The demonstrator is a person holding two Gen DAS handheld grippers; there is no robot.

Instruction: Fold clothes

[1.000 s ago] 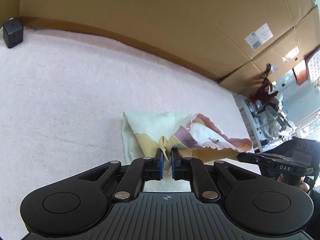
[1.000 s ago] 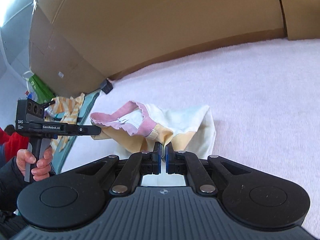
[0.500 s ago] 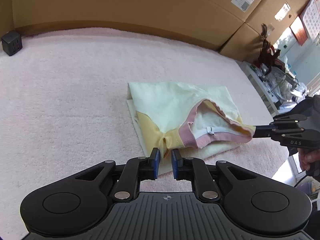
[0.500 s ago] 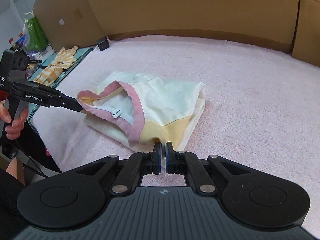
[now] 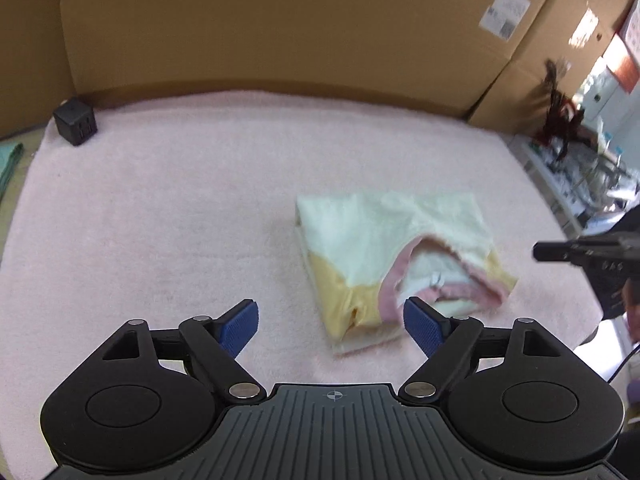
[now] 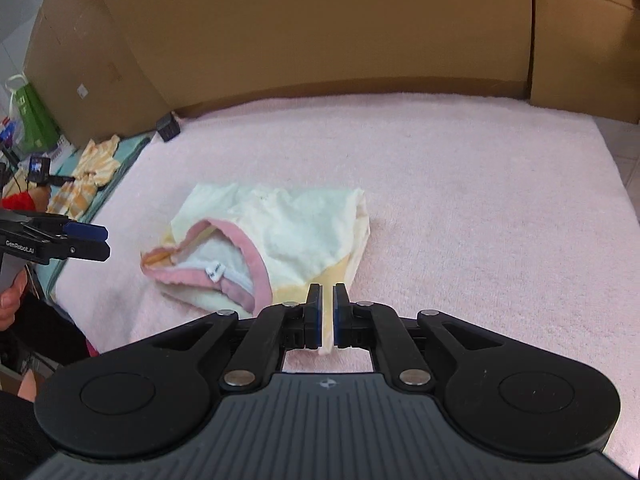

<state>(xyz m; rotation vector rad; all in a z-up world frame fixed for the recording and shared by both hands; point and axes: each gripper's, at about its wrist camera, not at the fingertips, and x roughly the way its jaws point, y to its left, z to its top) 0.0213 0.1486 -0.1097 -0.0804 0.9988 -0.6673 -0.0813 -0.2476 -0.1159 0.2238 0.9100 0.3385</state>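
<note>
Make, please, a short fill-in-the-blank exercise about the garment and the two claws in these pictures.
1. The folded garment lies on a ____ towel-like cover.
2. The left claw stands wide ____, with nothing between its pads.
3. The right claw is shut on the garment's ____ part.
4. The neckline trim of the garment is ____.

Missing words: pink; open; yellow; pink

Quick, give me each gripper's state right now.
Left gripper: open, jaws just opened, nothing between them.
Right gripper: shut on the garment edge.
</note>
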